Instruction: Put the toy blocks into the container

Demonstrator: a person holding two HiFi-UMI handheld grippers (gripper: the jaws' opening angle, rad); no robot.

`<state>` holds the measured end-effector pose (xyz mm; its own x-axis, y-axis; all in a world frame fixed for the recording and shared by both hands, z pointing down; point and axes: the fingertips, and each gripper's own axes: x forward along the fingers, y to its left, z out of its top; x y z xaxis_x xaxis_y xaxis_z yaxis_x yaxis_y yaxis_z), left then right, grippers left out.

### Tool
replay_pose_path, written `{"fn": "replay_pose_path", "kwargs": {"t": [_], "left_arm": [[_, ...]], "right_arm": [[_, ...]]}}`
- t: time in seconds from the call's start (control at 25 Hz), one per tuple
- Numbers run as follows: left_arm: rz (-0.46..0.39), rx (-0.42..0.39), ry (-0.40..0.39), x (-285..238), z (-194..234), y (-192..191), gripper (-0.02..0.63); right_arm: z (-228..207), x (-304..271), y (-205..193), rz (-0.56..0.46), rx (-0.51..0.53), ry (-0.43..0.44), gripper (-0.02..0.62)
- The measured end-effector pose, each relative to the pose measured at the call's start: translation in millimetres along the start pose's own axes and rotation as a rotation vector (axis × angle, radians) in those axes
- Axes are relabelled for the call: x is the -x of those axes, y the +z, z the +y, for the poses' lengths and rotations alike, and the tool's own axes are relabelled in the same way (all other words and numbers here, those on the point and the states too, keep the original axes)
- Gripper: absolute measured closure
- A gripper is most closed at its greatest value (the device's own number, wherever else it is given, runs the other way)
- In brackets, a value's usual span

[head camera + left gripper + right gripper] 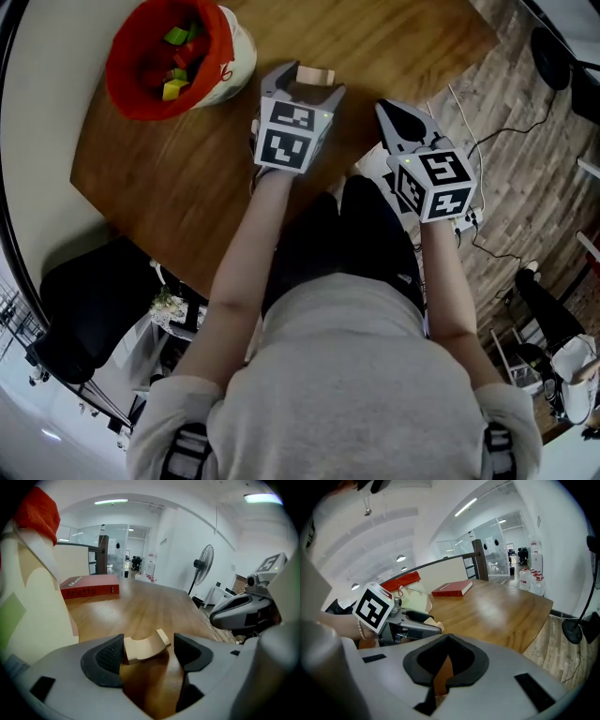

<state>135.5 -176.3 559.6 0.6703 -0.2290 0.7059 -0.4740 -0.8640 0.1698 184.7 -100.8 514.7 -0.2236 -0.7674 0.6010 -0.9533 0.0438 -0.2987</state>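
Right gripper (449, 638): at the table's near right corner, just beside the left one; its jaws are pressed together at the tips and hold nothing
Left gripper (304, 89): over the table, pointing forward and down; its jaws are spread wide, one on each side of a block
Arch block (142, 648): a pale wooden toy block with a curved cut-out, lying on the table between the left gripper's jaws; its left end is close against the left pad, and I cannot tell whether they touch; the right pad stands clear of it
Table (206, 187): brown wood
Container (239, 47): a cream tub with a red lining folded over its rim, upright on the table, ahead and to the left of the left gripper
Blocks in the container (175, 66): green, yellow and red pieces lying at the bottom
Red book (89, 587): lying flat at the table's far side, beyond the container
Fan (202, 569): a standing fan on the floor past the table's far right side
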Motion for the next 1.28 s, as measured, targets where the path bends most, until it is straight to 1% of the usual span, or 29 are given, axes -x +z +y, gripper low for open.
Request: {"fn": "replay_pose_path", "kwargs": {"t": [0.08,0.36,0.52,0.72,0.96,1.2,1.28], "left_arm": [[-0.013,0.011,0.022,-2,2,1,0.291],[-0.031,0.024,0.052,3,5,5,0.290],[-0.061,0.030,0.058,16,4,13,0.290],[-0.117,0.046,0.078,43,6,27,0.290],[-0.185,-0.008,0.076,78,-5,50,0.290],[-0.292,-0.025,0.110,130,-9,78,0.290],[-0.330,-0.016,0.117,147,-9,85,0.290]], "right_arm": [[-4,0,-1,-0.002,-0.010,-0.003,0.583],[-5,-4,6,-0.011,0.000,0.017,0.583],[-2,-2,16,-0.026,0.020,0.029,0.584],[12,-2,34,-0.057,0.054,0.058,0.584],[31,3,58,-0.097,0.099,0.087,0.583],[48,10,87,-0.151,0.154,0.110,0.583],[56,11,95,-0.163,0.167,0.125,0.584]]}}
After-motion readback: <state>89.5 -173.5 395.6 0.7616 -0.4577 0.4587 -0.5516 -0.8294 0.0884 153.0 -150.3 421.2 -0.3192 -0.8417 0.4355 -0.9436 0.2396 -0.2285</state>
